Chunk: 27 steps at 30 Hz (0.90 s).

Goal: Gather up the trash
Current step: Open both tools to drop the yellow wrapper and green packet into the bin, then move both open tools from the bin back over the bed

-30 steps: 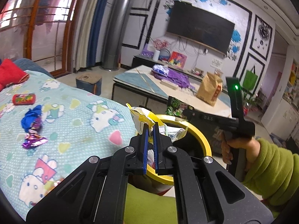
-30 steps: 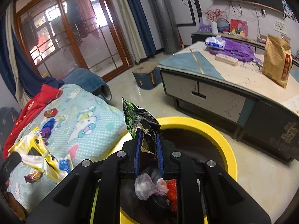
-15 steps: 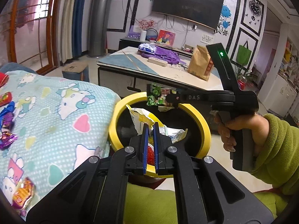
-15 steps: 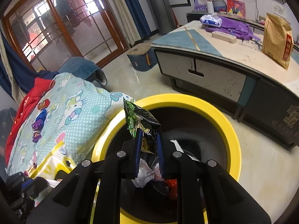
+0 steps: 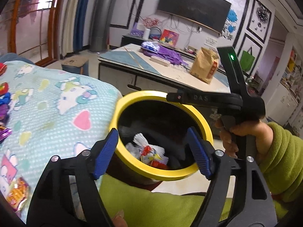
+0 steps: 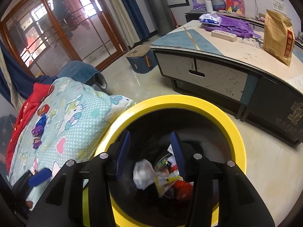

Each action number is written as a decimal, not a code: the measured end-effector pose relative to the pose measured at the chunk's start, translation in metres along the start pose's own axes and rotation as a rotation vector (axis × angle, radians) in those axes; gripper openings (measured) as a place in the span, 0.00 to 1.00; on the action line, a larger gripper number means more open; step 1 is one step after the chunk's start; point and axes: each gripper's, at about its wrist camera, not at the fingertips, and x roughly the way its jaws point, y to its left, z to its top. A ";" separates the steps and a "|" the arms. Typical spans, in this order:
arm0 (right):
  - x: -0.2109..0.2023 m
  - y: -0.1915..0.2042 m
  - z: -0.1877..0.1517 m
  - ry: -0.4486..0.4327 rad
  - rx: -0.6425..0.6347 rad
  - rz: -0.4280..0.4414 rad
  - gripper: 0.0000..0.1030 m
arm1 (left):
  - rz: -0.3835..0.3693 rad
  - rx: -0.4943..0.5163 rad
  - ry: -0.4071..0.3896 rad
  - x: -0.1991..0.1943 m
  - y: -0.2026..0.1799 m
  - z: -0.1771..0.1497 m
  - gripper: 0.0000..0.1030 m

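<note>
Both your grippers sit over the yellow-rimmed bin (image 6: 234, 132) and both are mid-release: left gripper (image 5: 153, 151) jaws opening, wide apart, nothing between them; right gripper (image 6: 151, 151) jaws opening too, gap is narrower, also nothing between the pads. Wrappers (image 6: 166, 177) are down at the bottom of the bin: crumpled white one, yellow-white packet, something red, a green foil piece. I'd read this as the current drop done for both hands. The job is not finished, though. There is still trash on the cartoon-print blanket (image 6: 79, 117), left of the bin: a purple foil wrapper (image 6: 37, 142) and a blue one (image 6: 41, 121) further back, a red round-ish piece (image 6: 42, 109) beyond those near the red garment (image 6: 28, 104). Left wrist view also shows an orange-yellow snack packet (image 5: 17, 193) at the near-left edge of the blanket, close to your left hand. That's at least four pieces left, from what I can see; the blanket's far-left part is cut off in both views, so there may be more. The surface (image 6: 236, 47) across the room carries a brown paper bag (image 6: 277, 26), a tissue pack and purple cloth; I can't tell if any of it counts as trash. Rough call: partway through, the bin has a small pile, and the blanket needs another pass or two. The nearest pick is the orange packet for your left, the purple/blue foils for either hand.
</note>
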 end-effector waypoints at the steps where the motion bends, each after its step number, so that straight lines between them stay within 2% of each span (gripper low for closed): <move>1: -0.001 0.005 0.000 -0.007 -0.012 0.011 0.42 | 0.023 -0.004 -0.012 -0.006 0.003 0.000 0.68; 15: -0.020 0.086 0.000 -0.057 -0.173 0.196 0.47 | 0.246 -0.093 -0.195 -0.091 0.064 0.009 0.84; 21: -0.024 0.126 0.002 -0.061 -0.237 0.255 0.48 | 0.306 -0.142 -0.240 -0.120 0.088 0.008 0.89; 23: -0.027 0.141 0.003 -0.068 -0.260 0.273 0.53 | 0.324 -0.159 -0.251 -0.130 0.097 0.007 0.89; 27: -0.028 0.166 0.005 -0.073 -0.296 0.304 0.54 | 0.354 -0.193 -0.266 -0.145 0.112 0.004 0.89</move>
